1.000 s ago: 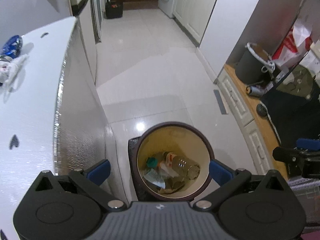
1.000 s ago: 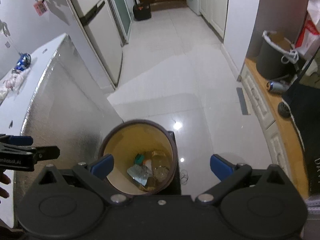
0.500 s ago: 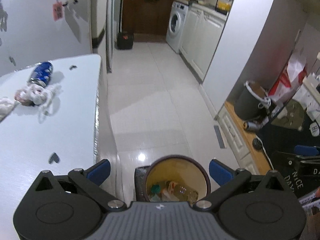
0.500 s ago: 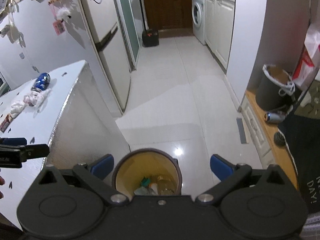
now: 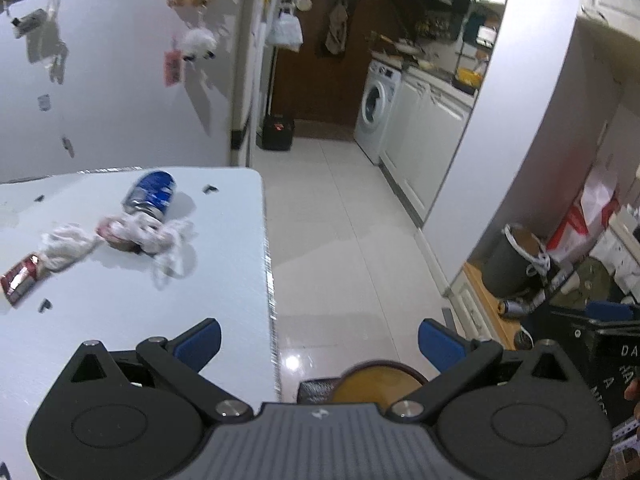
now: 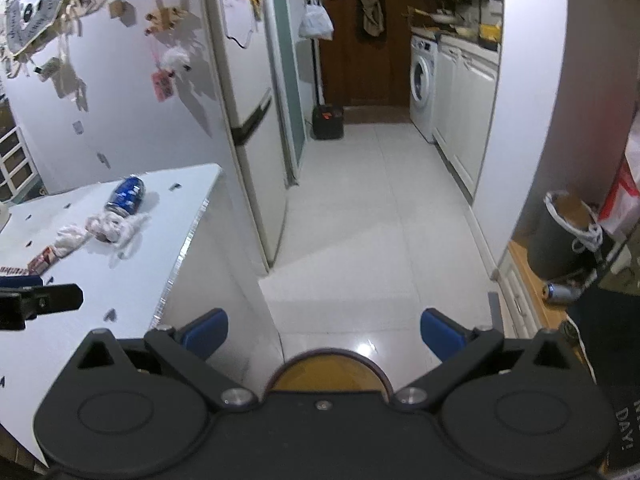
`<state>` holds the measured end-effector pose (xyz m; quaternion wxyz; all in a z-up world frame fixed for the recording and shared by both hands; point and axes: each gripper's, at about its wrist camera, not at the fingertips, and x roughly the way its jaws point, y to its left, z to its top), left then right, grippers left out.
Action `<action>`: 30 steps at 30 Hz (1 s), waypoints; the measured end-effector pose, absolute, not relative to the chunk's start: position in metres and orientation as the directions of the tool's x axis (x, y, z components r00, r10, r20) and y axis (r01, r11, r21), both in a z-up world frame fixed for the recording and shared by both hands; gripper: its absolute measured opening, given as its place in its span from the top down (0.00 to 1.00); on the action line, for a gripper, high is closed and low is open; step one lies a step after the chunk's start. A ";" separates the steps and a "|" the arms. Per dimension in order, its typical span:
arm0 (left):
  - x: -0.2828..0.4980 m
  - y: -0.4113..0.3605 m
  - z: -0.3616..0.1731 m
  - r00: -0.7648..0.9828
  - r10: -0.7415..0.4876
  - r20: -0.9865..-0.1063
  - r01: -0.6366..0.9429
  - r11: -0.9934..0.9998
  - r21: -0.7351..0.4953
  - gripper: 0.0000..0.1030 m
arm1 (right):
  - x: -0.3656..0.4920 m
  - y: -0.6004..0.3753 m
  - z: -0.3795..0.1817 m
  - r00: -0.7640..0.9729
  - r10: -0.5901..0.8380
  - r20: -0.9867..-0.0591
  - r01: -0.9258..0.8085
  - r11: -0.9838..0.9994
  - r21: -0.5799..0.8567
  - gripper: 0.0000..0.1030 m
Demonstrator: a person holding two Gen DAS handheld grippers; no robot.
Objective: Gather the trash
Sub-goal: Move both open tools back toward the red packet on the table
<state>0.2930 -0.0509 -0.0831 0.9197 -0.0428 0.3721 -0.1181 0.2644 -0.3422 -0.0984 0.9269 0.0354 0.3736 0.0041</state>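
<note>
Here the can [image 5: 150, 196] lies on its side on the far table [image 5: 120, 320], long axis running near-far, perhaps crushed, touching tissue [image 5: 160, 236]. Both grippers, left [image 5: 318, 344] and right [image 6: 324, 330], gape wide, empty.

Bare tabletop [image 5: 120, 320] lies open before can [image 5: 150, 196] and wrappers [image 5: 132, 234].

White table [image 5: 120, 320] bears blue can [image 5: 150, 196], crumpled tissues [image 5: 148, 234], red wrapper [image 5: 18, 280].

White letters run down the dark cloth [image 6: 624, 432] at the right edge, reading "DAY!" from the right wrist view; other print is too blurred to read.
</note>
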 end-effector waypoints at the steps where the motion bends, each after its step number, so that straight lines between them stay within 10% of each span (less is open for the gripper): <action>1: 0.294 -0.043 -0.081 0.700 -0.249 -0.669 0.184 0.968 -0.168 0.00 | 0.265 -0.334 -0.095 0.727 0.035 -0.686 0.013 0.998 0.065 0.00; 30: 0.358 0.219 -0.078 0.736 -0.204 -0.645 0.143 0.979 -0.146 0.00 | 0.333 -0.078 -0.085 0.750 0.071 -0.658 -0.046 0.997 0.055 0.00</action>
